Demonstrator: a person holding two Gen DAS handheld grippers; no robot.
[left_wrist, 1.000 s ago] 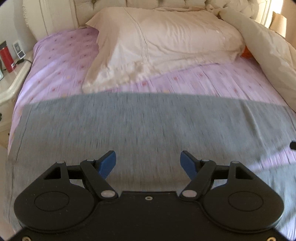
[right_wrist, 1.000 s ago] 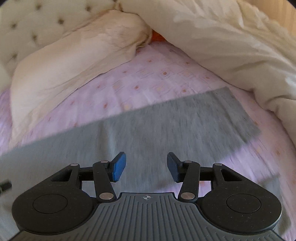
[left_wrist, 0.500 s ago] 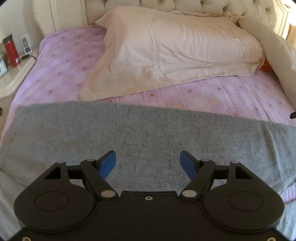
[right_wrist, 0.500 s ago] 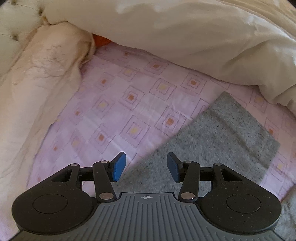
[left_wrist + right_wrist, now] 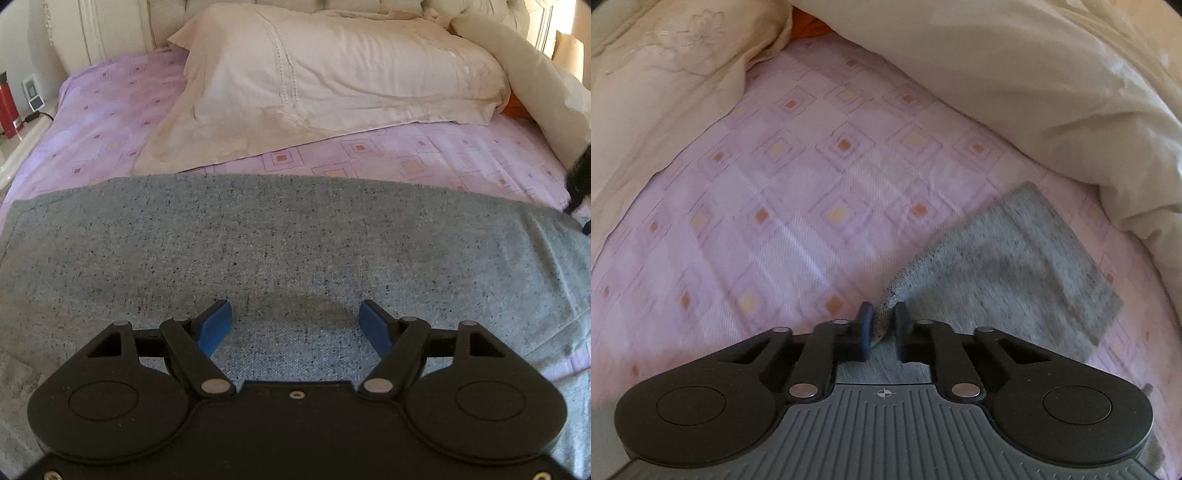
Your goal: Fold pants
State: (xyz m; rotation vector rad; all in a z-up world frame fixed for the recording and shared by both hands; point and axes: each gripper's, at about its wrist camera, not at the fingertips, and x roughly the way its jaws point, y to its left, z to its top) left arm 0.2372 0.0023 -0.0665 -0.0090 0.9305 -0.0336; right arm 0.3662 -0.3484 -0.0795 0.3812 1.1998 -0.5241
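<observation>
Heather-grey pants (image 5: 295, 251) flecked with black lie on a lilac bedsheet (image 5: 798, 192) patterned with nested squares, orange or yellow at the centre. The pillow (image 5: 332, 70) and duvet (image 5: 1034, 85) are cream.

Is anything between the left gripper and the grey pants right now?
Nothing visible. The left gripper hangs open directly over the flat grey knit pants with only bare fabric between its fingers. The cream pillow lies further up the bed, clear of them.
</observation>
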